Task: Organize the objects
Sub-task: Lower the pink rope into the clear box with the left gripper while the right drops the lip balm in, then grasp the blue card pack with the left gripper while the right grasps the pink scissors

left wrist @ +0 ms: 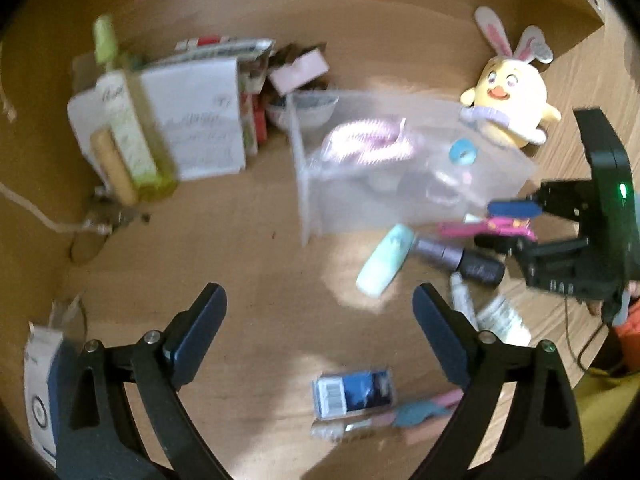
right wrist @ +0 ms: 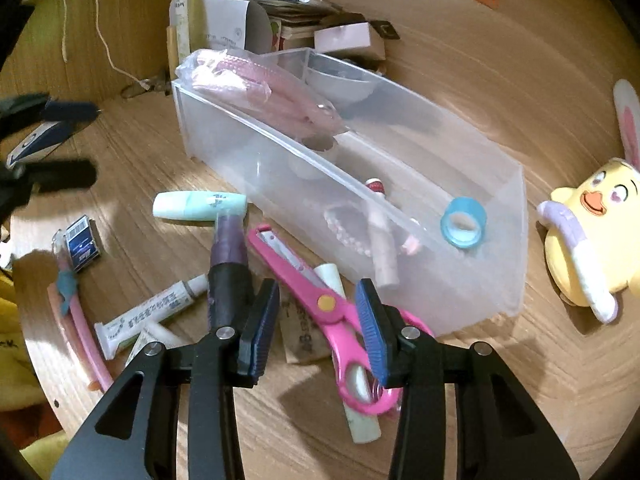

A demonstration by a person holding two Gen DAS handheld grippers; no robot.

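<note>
- Right gripper [right wrist: 318,320] open, jaws straddling the pink scissors [right wrist: 320,300] lying flat on the wooden table [right wrist: 460,400], just in front of the clear plastic bin [right wrist: 500,264].
- Left gripper [left wrist: 320,320] open wide, empty, hovering over bare wood.
- Likely light, rigid, slick plastic; best pinched across the pivot near the yellow rivet, not the loops.

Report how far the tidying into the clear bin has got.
Done: the clear bin already holds a blue tape roll, a bagged pink brush and a few small items. In hand: nothing; the right gripper is open over the pink scissors, and the left gripper is open and empty. Left: scissors, mint tube, purple bottle, white tube, blue box.
</note>
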